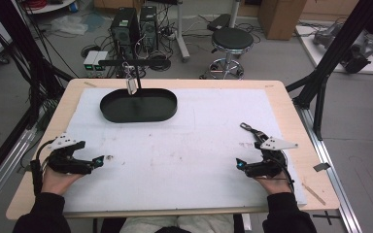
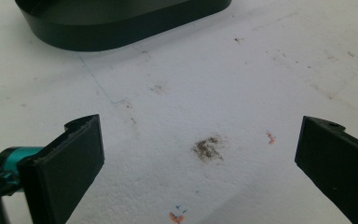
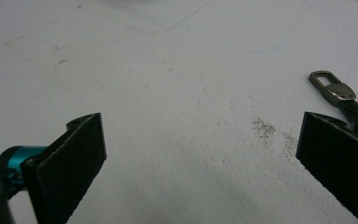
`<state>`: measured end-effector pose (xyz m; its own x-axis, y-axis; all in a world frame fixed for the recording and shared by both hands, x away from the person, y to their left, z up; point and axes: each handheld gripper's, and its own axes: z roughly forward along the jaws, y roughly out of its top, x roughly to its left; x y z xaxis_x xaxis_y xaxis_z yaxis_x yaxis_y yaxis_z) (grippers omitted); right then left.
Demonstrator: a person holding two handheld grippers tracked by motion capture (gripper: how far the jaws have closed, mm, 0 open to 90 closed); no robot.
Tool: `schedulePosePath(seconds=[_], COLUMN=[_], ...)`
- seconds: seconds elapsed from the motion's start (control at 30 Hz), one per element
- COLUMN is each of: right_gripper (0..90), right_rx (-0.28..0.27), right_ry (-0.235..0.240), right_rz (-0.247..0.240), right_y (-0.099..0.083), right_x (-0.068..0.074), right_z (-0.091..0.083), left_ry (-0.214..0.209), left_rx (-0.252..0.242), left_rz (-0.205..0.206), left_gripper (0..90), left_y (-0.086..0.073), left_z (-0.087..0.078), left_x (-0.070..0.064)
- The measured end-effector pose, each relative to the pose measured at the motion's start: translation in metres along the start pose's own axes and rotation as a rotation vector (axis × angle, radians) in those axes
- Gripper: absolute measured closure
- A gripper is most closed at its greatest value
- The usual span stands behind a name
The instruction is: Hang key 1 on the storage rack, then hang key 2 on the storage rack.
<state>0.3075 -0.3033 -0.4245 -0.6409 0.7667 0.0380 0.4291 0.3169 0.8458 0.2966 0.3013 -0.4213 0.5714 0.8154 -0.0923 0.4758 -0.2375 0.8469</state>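
- A light wooden desk (image 1: 291, 104) seen from above, most of its top covered by a white sheet (image 1: 199, 145) marked with faint smudges and pen strokes.
- A black oval tray (image 1: 139, 105) sits on the sheet near the desk's far edge, left of the middle. In the left gripper view its dark wall (image 2: 121, 28) crosses the top of the picture.
- A thin black post stands at the tray, with a small pale tag (image 1: 131, 85) hanging from an arm at its top — what the tag is cannot be told.
- The left gripper (image 1: 99, 160) rests low over the sheet near the desk's left edge, toward the near side, held by the person's left hand (image 1: 58, 182) in a black sleeve. Its jaws are released, spread wide, with nothing between them but bare sheet and a grey smudge (image 2: 208, 148).
- The right gripper (image 1: 239, 164) rests near the desk's right edge, toward the near side, held by the right hand (image 1: 274, 184). Its jaws are also released and wide apart, holding nothing.
- A metal clip on a dark strap (image 1: 250, 130) lies on the sheet just beyond the right gripper, toward the desk's right edge. In the right gripper view the clip (image 3: 333, 87) lies beside the right-hand jaw, outside the gap — touching or not, I cannot tell.
- Beyond the desk's far edge: a round black stool (image 1: 231, 40) and computer towers (image 1: 135, 26) among cables on a grey floor.
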Motion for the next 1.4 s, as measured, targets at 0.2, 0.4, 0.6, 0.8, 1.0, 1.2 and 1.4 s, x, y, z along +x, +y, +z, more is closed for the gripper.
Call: schedulePosePath(seconds=[0.2,0.4,0.6,0.8,1.0,1.2,1.4], right_gripper=[0.6,0.7,0.7,0.7,0.7,0.7,0.6], right_rx=[-0.002,0.014,0.019,0.030,0.052,0.082,0.123], right_ry=[-0.014,-0.028,-0.039,-0.054,-0.069,-0.062,-0.063], right_rz=[0.004,0.005,0.006,0.000,0.020,0.030,0.020], right_y=[0.001,0.002,0.006,0.012,0.020,0.028,0.036], right_x=[-0.001,-0.004,-0.009,-0.016,-0.029,-0.043,-0.053], right_z=[0.000,0.002,0.003,0.003,0.003,0.003,0.012], left_ry=[0.004,0.004,-0.001,-0.005,-0.003,-0.014,-0.018], left_rx=[-0.015,-0.031,-0.012,-0.005,-0.008,-0.013,-0.008], left_rz=[-0.006,0.000,0.008,0.005,0.003,0.001,0.002], left_gripper=[1.7,1.7,1.7,1.7,1.7,1.7,1.7], left_y=[-0.006,-0.012,-0.017,-0.020,-0.022,-0.025,-0.025], left_z=[-0.006,-0.011,-0.011,-0.012,-0.014,-0.016,-0.015], left_x=[-0.001,-0.003,-0.005,-0.006,-0.007,-0.009,-0.009])
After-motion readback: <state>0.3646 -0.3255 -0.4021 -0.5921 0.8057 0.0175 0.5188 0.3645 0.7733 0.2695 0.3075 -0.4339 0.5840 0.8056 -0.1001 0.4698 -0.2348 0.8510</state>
